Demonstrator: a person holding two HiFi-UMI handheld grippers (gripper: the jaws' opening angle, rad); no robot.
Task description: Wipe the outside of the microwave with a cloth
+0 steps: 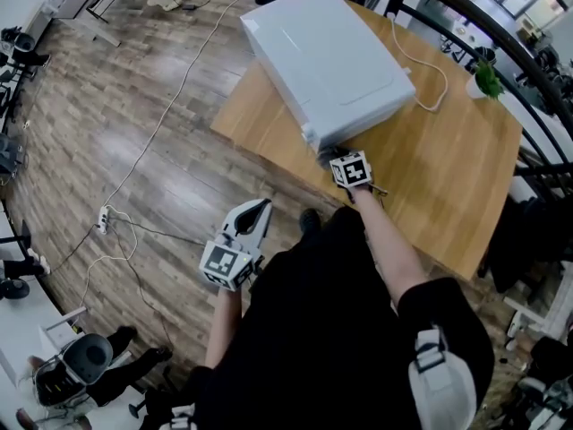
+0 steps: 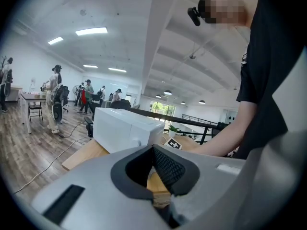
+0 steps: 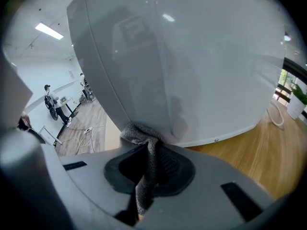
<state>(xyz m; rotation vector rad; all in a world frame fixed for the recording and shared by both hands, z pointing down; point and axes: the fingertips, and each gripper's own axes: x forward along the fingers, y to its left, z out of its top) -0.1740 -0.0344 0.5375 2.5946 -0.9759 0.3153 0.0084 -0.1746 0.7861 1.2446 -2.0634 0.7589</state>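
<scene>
While pressing the cloth (image 3: 146,143) to the microwave (image 1: 327,56), keep the bunched grey wad flat on the white wall rather than poking with its tip. Find the microwave on the desk (image 1: 448,177) toward 12 o'clock in the head view, near corner pointing to 6 o'clock, cloth touching low on that corner. Cannot tell how much is already wiped, so treat the top and both long sides as still to do.

Hold the right tool (image 1: 329,158) clamped hard on the cloth, jaws closed on a fold hanging down between them. Ease that grip and the cloth probably slips out mid-stroke. Sweep in long overlapping passes from the corner toward 12 o'clock, then across the top. Press lightly, as the microwave looks free to slide on smooth wood. Steer clear of the white cable (image 1: 421,70) trailing at 3 o'clock of the microwave.

Note the left tool (image 1: 258,211) at 8 o'clock, well apart from the microwave, off the desk over the floor (image 1: 134,150), jaws together on nothing. Bring it up to brace the far side in case of sliding.
</scene>
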